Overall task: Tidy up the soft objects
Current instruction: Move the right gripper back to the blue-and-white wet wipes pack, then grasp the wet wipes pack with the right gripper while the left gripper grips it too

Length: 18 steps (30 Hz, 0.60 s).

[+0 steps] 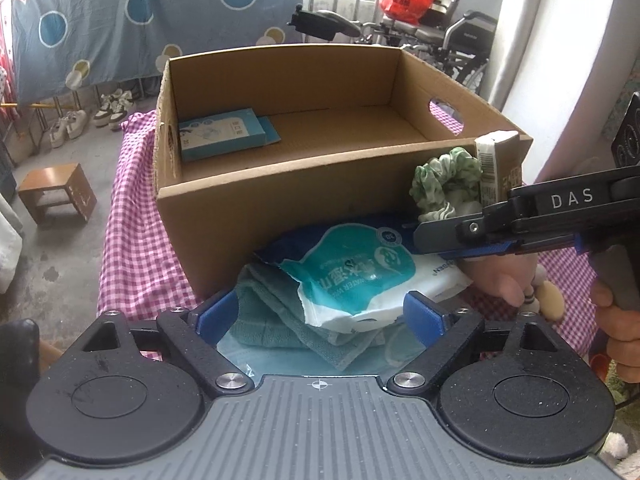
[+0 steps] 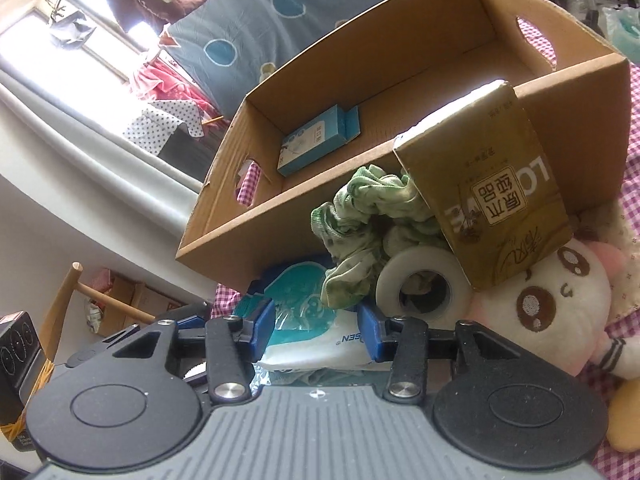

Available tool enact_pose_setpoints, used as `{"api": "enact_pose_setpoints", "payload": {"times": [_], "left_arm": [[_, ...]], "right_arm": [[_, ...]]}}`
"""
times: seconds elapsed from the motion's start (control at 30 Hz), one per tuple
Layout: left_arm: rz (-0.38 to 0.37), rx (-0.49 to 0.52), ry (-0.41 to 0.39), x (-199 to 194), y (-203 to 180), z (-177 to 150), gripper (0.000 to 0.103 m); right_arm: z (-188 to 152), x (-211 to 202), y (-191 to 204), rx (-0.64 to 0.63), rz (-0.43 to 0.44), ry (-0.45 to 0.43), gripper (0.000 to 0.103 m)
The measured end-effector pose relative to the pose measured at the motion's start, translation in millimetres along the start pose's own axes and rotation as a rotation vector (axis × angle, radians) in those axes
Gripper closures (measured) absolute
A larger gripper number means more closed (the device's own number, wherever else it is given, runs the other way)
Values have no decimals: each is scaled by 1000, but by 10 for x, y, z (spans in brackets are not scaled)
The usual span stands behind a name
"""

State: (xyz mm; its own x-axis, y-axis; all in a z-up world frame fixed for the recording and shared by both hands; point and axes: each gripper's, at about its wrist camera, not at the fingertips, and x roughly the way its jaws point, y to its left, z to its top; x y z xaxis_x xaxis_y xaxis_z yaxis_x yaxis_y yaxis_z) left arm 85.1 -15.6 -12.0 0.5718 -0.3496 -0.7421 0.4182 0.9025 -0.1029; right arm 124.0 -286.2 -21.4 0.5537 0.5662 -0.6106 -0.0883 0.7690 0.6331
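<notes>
The cardboard box [image 1: 288,184] fills the middle of the left wrist view and stands on a bench covered with a pink checked cloth [image 1: 132,240]. Inside it, near the left wall, lies only one blue carton [image 1: 224,134]; the rest of the box floor is bare. So I judge that the task is at an early stage: one item is put away and most are still outside.

What is left lies in a pile against the near wall of the box. At the lower right of the right wrist view is a white and pink plush toy [image 2: 560,304]. Above it leans a gold tissue pack [image 2: 492,184], touching the box wall. Below, in the centre, is a teal wet wipes pack [image 1: 356,276], which rests on a folded teal towel [image 1: 280,316]. Then come a green scrunchie [image 2: 360,236] and a white tape roll [image 2: 424,284] just beside it.

The left hand-held gripper [image 1: 320,316] is spread, with the towel and wipes pack between its fingers, not pinched. The right hand-held gripper [image 2: 316,330] is also spread, around the other end of the wipes pack.
</notes>
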Motion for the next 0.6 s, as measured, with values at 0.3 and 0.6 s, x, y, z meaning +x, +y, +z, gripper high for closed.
{"api": "enact_pose_setpoints", "payload": {"times": [0.3,0.6], "left_arm": [[-59,26,49,176,-51,91,21],[-98,-154,80,170,197,111,65]], "right_arm": [[-134,-103,90,-20,-87,-30,55],[-172,-107,137,-42,-130,-49,54]]}}
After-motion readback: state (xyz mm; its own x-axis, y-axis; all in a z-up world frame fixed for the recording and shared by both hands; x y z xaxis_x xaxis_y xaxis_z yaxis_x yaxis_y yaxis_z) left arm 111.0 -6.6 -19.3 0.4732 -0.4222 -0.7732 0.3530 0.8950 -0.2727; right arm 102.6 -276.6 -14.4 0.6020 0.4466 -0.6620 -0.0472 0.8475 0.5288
